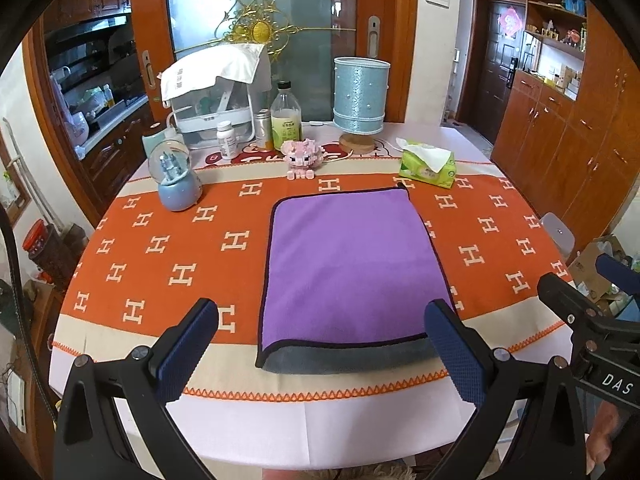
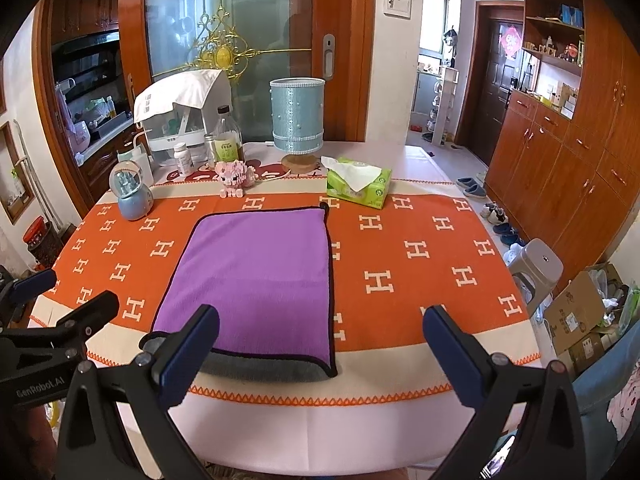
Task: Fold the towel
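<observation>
Both tongs hang above the near table edge w/ nothing in them: our left gripper point(image 1: 322, 344) has its jaws spread wide, and our right gripper point(image 2: 322, 348) is spread just as wide; neither touches cloth.

The towel point(image 1: 352, 256) lies flat on the orange runner point(image 1: 168, 248), purple side up, w/ a grey layer peeking out along the near edge; so it looks folded over once already, the top layer sitting a bit short of the one beneath; black piping runs round the border, and a small loop shows at the far right corner.

We judge we're between folds: one fold looks made, another is likely due, tho we can't tell from here how many folds are wanted; the next move would call for bringing each gripper down to a corner, pinching both layers together, then carrying them across w/o dragging the bottom layer out of line.

Relative to us: in the left view the towel sits dead ahead, its near edge lying between the left fingers point(image 1: 188, 348); in the right view it lies ahead and to the left, the right gripper's left finger overlapping its near edge, its near right corner falling between the fingers; the right finger sits over bare runner.

Tissue pack point(image 2: 358, 186), snow globe point(image 2: 132, 192) and pink toy point(image 1: 300, 158) stand well beyond the far edge, clear of the fold path.
</observation>
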The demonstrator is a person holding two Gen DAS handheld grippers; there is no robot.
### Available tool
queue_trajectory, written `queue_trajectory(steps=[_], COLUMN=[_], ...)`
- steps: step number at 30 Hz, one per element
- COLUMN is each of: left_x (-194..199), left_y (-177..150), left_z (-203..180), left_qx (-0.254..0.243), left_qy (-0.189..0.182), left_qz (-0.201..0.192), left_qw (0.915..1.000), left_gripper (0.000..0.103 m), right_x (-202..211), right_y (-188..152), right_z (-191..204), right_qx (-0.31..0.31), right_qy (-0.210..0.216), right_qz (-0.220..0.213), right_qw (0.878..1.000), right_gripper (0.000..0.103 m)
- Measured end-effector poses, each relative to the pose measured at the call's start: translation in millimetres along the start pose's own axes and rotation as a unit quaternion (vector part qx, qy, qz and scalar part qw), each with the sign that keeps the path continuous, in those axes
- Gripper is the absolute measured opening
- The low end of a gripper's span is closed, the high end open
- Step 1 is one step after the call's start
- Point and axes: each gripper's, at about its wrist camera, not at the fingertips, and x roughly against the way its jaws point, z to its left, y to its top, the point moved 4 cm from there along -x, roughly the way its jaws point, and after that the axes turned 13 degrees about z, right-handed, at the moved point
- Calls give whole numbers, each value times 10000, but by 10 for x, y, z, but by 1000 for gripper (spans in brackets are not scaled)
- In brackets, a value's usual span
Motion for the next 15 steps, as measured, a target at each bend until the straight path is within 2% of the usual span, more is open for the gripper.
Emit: queue_trajectory(steps=[4, 11, 15], left_x=[-42, -249, -421], left_y=[49, 170, 213], left_z=[40, 186, 300], left_qx=[-3, -26, -53], left_qy=[-115, 186, 102], left_qz=[-1, 45, 192], left_qw=[9999, 9998, 9998], left_gripper=[102, 102, 102], right_x=[-8, -104, -222], right_y=[12, 71, 77], right_z=[-4, -44, -57], right_qx=[1, 49, 91], right_qy=[4, 22, 23], right_qz=[4, 41, 117], right_qw=[10000, 10000, 9999], right_gripper=[102, 102, 102])
